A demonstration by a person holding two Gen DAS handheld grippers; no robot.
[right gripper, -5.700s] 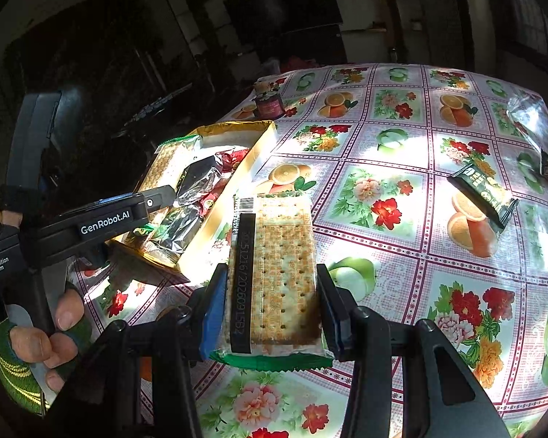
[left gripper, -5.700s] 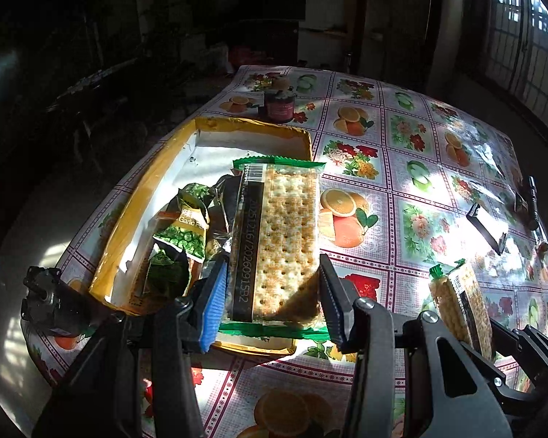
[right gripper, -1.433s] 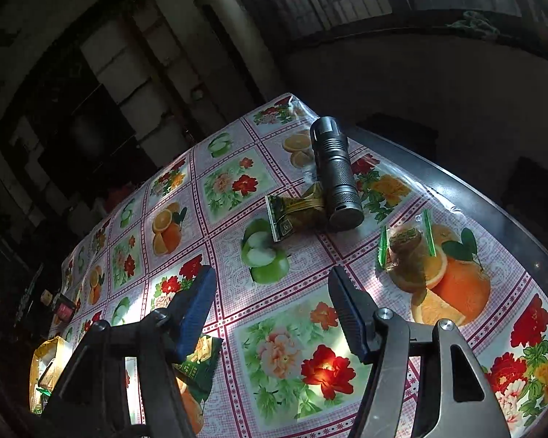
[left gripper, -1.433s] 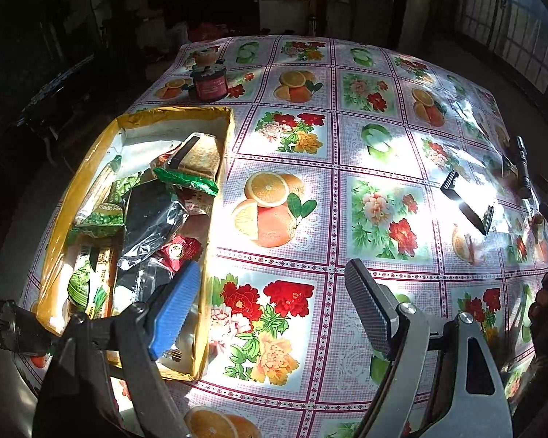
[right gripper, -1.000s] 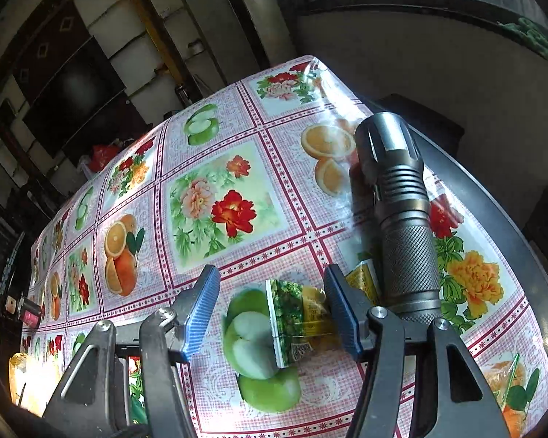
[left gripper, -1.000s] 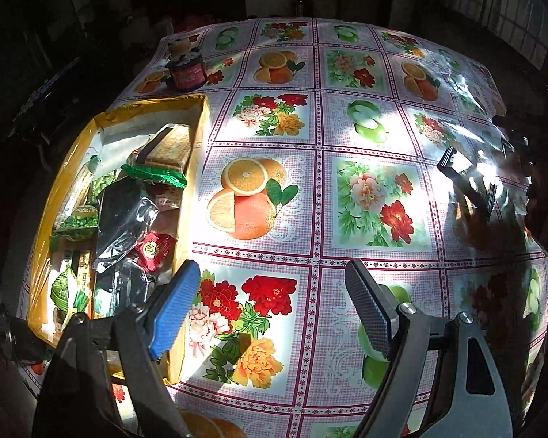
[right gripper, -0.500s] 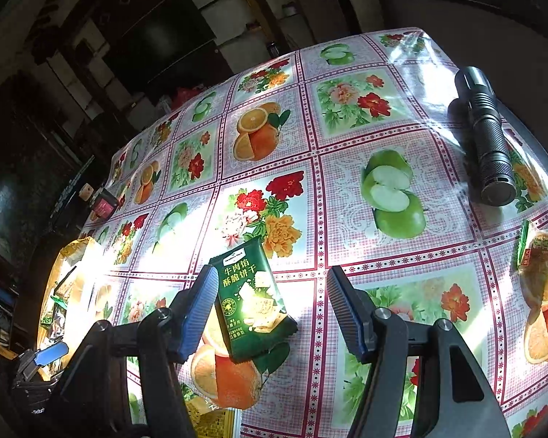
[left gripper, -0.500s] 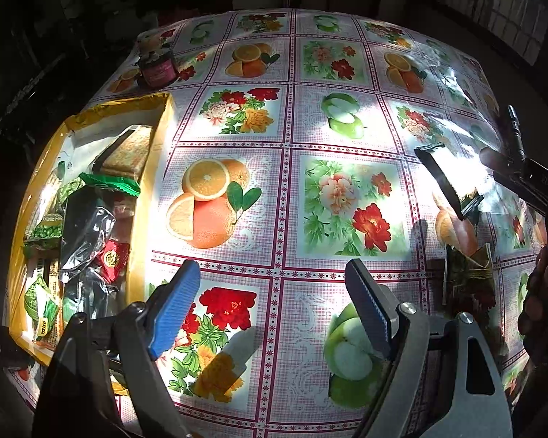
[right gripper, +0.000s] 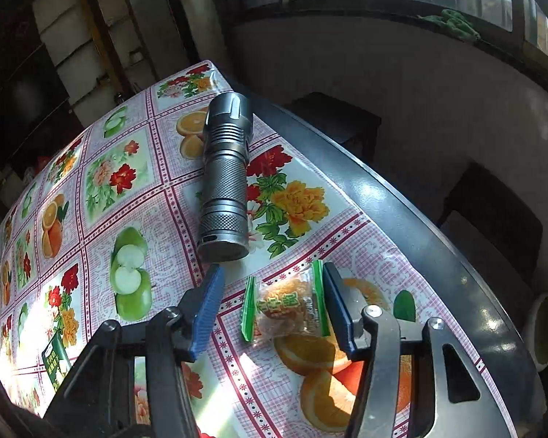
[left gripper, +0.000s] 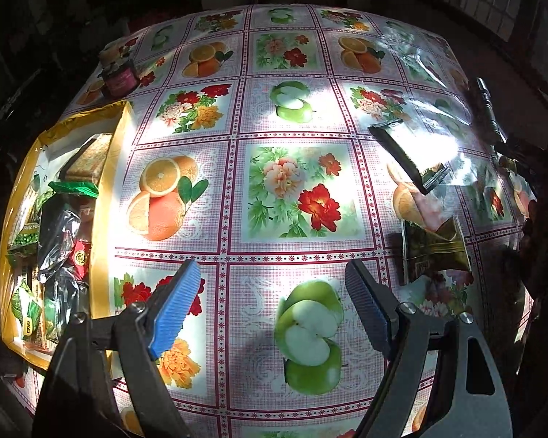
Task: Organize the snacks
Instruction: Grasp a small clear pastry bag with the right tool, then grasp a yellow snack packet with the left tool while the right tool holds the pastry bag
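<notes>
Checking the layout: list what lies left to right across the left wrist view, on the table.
Yellow box of snacks → left tongs → dark flat packet → brown-and-gold snack packet → flashlight.

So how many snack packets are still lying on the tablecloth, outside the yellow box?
3: a dark glossy packet in the sunlit patch, a green-gold packet just below it, and a clear green-ended packet near the flashlight. More may be hidden.
</notes>
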